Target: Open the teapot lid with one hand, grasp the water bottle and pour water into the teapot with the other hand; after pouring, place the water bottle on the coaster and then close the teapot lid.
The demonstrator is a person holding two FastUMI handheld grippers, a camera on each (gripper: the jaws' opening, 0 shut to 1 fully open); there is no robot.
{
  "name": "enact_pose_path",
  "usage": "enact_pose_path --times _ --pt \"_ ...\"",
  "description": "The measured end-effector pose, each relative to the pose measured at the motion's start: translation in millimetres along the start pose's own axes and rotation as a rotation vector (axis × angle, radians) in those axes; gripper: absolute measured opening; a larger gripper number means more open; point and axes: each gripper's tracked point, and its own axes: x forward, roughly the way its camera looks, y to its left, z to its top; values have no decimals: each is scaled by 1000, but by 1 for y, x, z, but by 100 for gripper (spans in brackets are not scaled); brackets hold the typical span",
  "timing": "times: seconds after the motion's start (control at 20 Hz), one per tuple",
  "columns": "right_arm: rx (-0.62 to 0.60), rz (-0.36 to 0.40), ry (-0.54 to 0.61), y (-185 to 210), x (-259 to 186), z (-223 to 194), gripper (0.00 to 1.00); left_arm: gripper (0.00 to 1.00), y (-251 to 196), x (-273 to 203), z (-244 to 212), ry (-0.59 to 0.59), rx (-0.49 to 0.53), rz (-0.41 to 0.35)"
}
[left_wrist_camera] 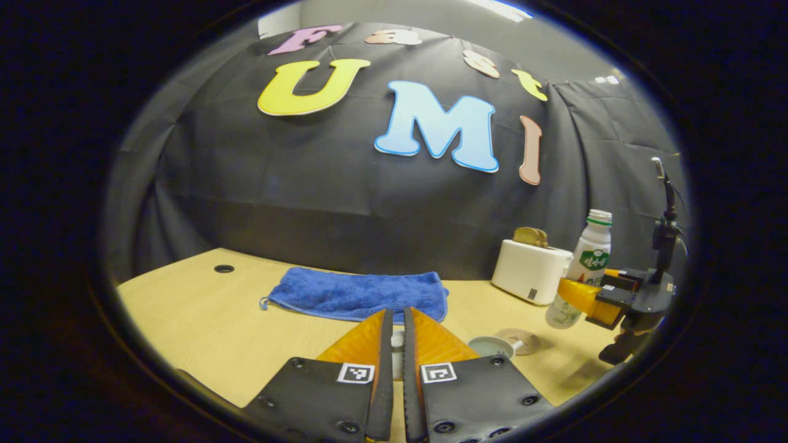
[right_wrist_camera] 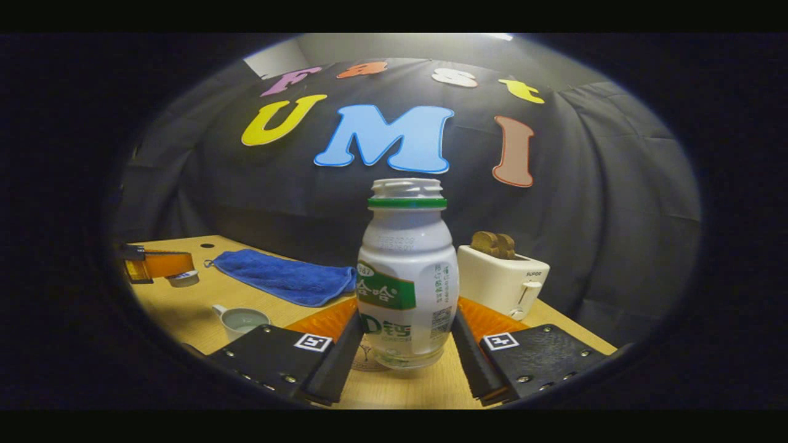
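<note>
Jaws clamping one water bottle (right_wrist_camera: 407,277), one teapot (right_wrist_camera: 241,321)

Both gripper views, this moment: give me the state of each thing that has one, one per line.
Water bottle: upright, capless, clamped between the right gripper fingers.
Teapot: open, water inside.
Teapot lid: off, held by the left gripper.
Coaster: bare.
Toaster: bread in its slot.
Blue towel: lying flat.
</note>
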Motion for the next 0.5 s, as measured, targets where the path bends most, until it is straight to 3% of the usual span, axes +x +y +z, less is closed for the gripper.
enact_pose_path --times 0.2,0.5 --pt "6 23 11 3 -1 -5 75 14 -20 2 4 -29 48 -21" --pt "42 79 20 16 -3 -7 75 17 -63 21 -6 -22 112 -66"
